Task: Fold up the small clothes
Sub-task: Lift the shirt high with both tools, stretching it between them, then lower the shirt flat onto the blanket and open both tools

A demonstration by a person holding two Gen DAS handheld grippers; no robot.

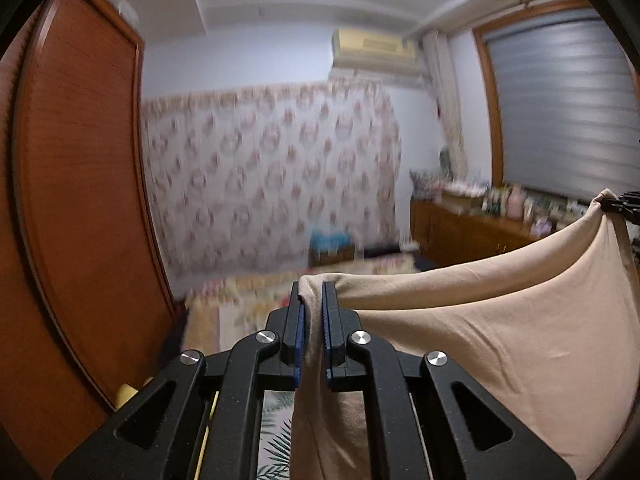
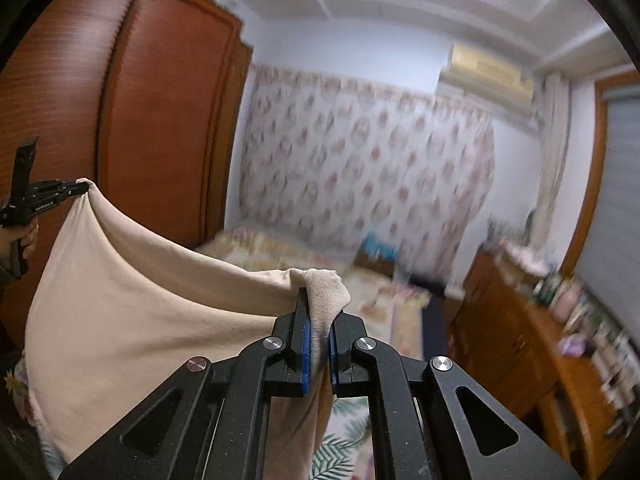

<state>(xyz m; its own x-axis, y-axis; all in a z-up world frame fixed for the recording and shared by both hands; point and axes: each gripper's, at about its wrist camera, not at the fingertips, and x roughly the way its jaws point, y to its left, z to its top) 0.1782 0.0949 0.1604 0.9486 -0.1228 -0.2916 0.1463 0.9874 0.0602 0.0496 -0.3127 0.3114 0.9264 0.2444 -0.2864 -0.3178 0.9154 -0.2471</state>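
A beige garment (image 1: 500, 320) hangs in the air, stretched between both grippers. My left gripper (image 1: 313, 292) is shut on one top corner of it. My right gripper (image 2: 320, 300) is shut on the other top corner, where the cloth (image 2: 140, 300) bunches over the fingertips. In the left wrist view the right gripper (image 1: 624, 200) shows at the far right edge holding its corner. In the right wrist view the left gripper (image 2: 76, 190) shows at the far left holding its corner. The cloth sags between them and drapes down below both.
A wooden wardrobe (image 1: 80, 180) stands at the left. A bed with floral bedding (image 2: 304, 252) lies ahead below a floral curtain (image 1: 272, 176). A wooden dresser (image 2: 540, 340) with several small items stands at the right. A leaf-patterned surface (image 2: 344, 440) lies below.
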